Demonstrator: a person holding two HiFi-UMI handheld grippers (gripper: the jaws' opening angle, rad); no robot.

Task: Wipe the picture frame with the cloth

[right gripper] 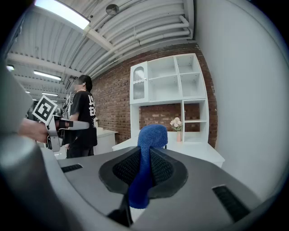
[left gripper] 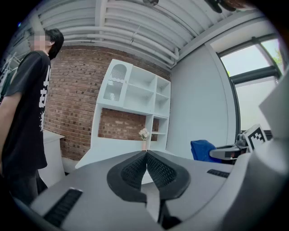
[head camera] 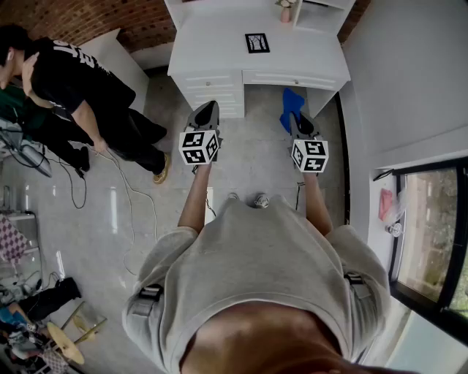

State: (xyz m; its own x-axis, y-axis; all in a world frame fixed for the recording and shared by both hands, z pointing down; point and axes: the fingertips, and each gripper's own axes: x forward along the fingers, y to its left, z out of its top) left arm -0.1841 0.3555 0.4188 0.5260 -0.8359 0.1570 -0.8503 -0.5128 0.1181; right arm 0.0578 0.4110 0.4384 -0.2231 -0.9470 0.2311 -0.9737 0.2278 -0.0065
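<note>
The white desk (head camera: 219, 51) fills the top middle of the head view, its drawers (head camera: 219, 82) facing me. At the upper left a person in a black shirt (head camera: 69, 77) stands on the pale floor (head camera: 146, 219), well apart from me. My two claws sit in the middle of that view, both pointed at the desk: my left claw (head camera: 209, 109) is left of centre and my right claw (head camera: 298, 120) right of centre.

In its own view my left claw (left gripper: 146, 155) has its jaws pressed together with nothing between them. My right claw (right gripper: 145, 155) is clamped on a blue cloth (right gripper: 151, 131), which bunches up above the jaws and hangs below them. In the head view the cloth shows just ahead of that claw, in front of the desk's right side.

The picture frame (head camera: 257, 42) sits on the desk top at the top centre, apart from both claws. A small vase of flowers (head camera: 285, 10) stands beyond it at the top edge.
</note>
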